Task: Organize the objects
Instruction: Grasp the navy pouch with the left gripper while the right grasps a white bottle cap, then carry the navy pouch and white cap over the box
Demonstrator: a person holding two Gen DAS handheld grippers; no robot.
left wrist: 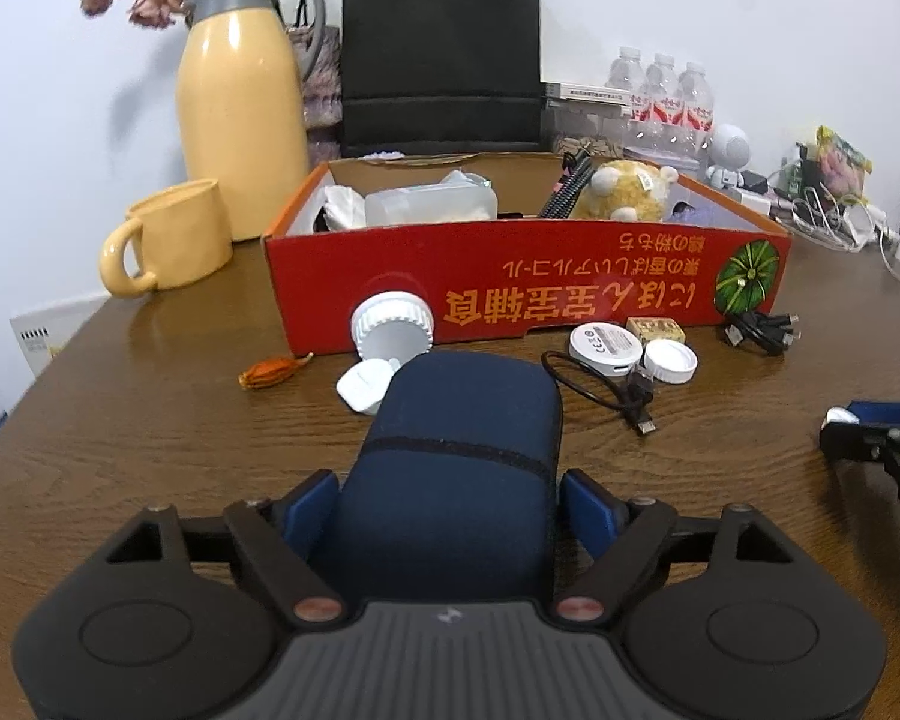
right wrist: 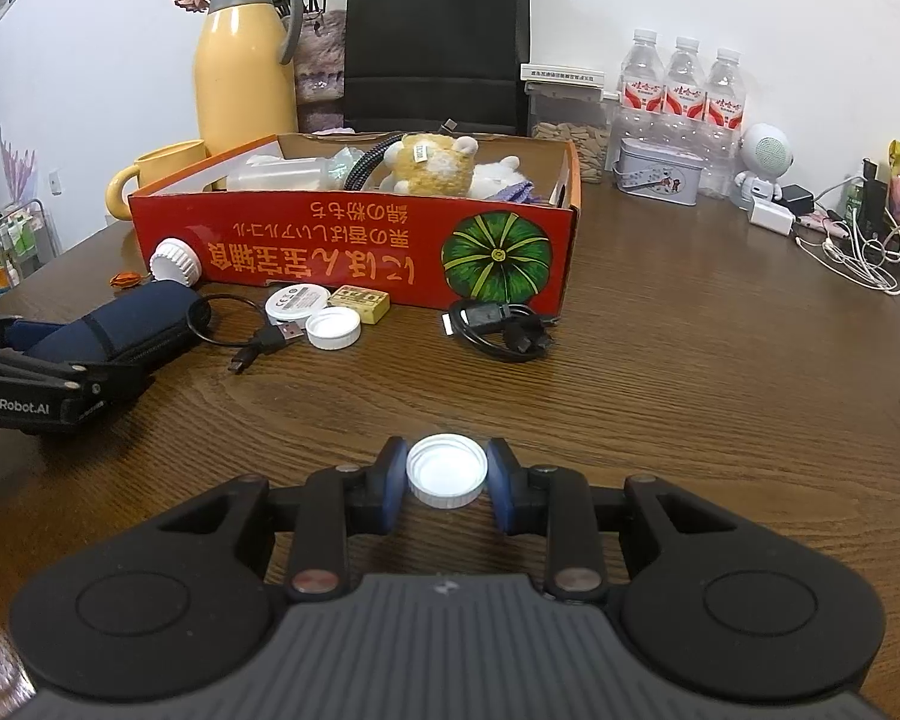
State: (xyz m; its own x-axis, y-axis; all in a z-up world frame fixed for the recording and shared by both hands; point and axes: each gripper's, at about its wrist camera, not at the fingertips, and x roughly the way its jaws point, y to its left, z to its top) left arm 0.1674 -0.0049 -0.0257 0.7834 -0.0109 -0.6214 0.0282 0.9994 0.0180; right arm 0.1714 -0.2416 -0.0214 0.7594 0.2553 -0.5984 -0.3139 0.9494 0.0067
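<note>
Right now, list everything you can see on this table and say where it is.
Cardboard box: one, red, table centre, holding a plush toy and clutter.
Thermos jug: one, yellow, behind box on the left.
Mug: one, yellow, left of box.
Paper bag: one, black, behind box.
Water bottles: three, clear, back right.
Loose cap: one, white, before box.
Coiled cable: one, black, at box's right corner.
Left hand-held gripper: around a navy pouch.
Right hand-held gripper: shut on a white cap.
</note>
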